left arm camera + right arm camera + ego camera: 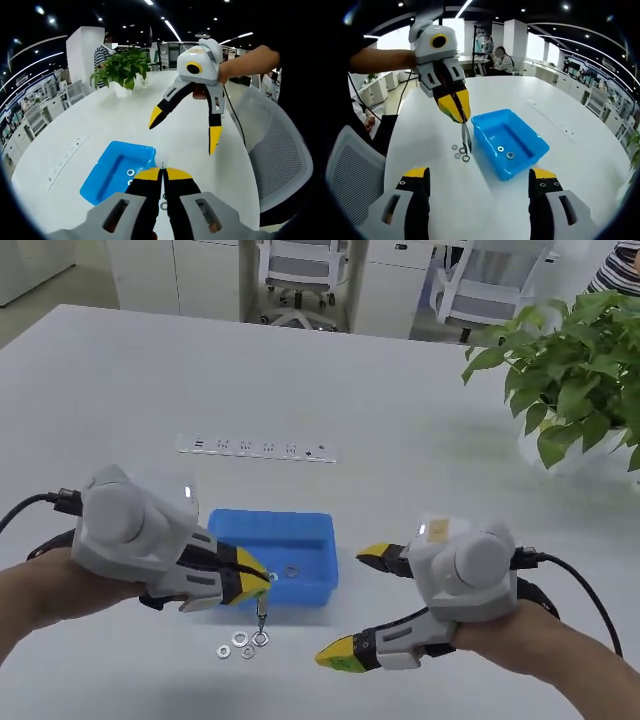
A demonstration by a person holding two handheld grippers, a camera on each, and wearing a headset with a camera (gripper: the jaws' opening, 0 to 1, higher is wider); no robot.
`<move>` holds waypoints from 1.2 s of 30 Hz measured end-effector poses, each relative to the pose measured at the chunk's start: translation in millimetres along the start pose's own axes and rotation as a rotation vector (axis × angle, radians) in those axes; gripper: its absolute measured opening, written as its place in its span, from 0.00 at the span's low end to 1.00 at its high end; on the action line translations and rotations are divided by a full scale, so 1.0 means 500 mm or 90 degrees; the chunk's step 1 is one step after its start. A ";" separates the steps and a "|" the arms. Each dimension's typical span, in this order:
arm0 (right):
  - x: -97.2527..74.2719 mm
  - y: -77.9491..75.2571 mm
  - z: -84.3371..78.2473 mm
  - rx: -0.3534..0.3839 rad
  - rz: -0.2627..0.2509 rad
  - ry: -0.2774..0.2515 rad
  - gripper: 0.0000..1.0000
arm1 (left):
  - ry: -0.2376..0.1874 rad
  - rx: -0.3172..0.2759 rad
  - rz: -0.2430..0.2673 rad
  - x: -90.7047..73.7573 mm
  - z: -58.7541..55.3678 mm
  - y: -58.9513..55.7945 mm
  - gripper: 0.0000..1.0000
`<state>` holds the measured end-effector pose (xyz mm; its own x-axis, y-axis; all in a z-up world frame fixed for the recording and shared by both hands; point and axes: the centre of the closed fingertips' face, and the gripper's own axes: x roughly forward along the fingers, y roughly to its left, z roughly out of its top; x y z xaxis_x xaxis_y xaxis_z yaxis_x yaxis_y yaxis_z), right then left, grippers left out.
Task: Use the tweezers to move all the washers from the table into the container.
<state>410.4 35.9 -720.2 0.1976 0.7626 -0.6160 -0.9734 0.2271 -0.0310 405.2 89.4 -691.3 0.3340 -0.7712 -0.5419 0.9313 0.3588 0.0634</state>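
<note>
**While the tweezers (465,137) meet the washers (242,645), my right jaws wait wide**

My left gripper (262,580) has its jaws clamped on the tweezers, tips down among four washers on the counter (120,380), just beside the blue container (515,132). Inside it lie two more washers (500,148). My right gripper (345,605) hangs nearby, holding nothing.

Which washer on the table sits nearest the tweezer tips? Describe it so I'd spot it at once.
On the white table, find the blue container; four washers lie clustered before its near wall. The one is the rightmost washer in the head view, right at the tips of the tweezers that the left gripper holds; the other three lie farther left.
</note>
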 end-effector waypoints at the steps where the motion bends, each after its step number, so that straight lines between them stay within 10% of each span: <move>1: 0.000 0.001 -0.001 0.000 0.000 0.000 0.82 | 0.001 0.000 0.001 0.000 -0.001 0.000 0.05; 36: 0.026 0.022 0.008 -0.031 0.042 -0.013 0.71 | 0.002 -0.001 -0.007 0.004 -0.015 0.000 0.05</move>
<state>402.6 50.7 -725.4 0.1346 0.7869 -0.6022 -0.9888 0.1465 -0.0296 405.0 91.9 -698.8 0.3230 -0.7737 -0.5451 0.9348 0.3507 0.0561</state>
